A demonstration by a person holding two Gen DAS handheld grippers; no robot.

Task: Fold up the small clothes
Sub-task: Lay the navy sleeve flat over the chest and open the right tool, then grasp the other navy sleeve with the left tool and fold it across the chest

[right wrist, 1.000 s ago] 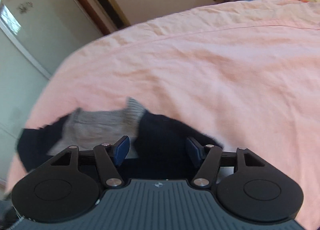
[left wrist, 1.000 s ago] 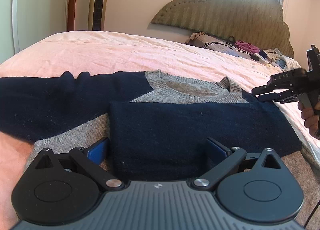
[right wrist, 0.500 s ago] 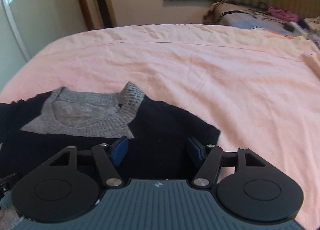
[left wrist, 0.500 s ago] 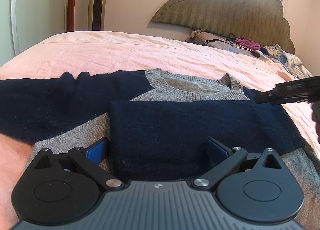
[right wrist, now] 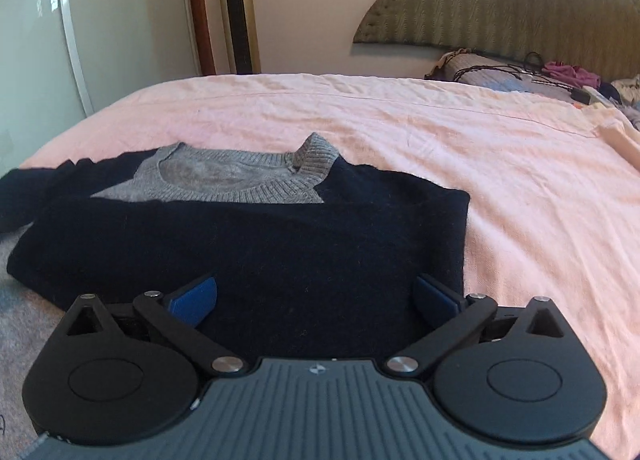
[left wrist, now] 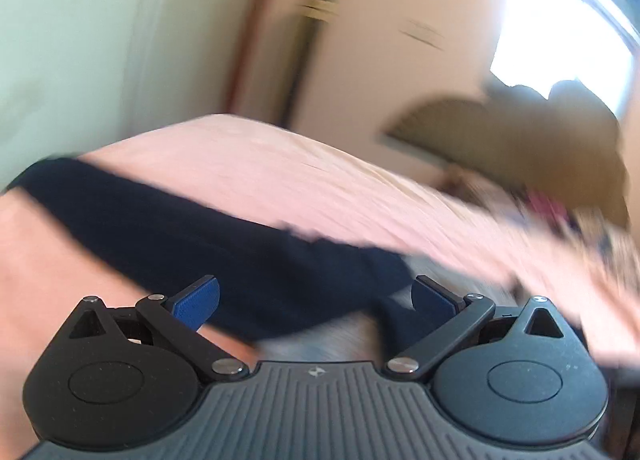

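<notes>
Lying flat on the pink bed (right wrist: 440,132), the navy-and-grey sweater (right wrist: 280,244) is seen with its collar pointed away and one sleeve folded across its chest. The right gripper (right wrist: 316,296) and left gripper (left wrist: 316,296) are both spread, holding nothing.

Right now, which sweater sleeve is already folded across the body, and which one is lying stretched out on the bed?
The right-hand sleeve lies folded across the sweater's chest below the grey collar. The left-hand sleeve lies stretched across the pink bedsheet.
</notes>
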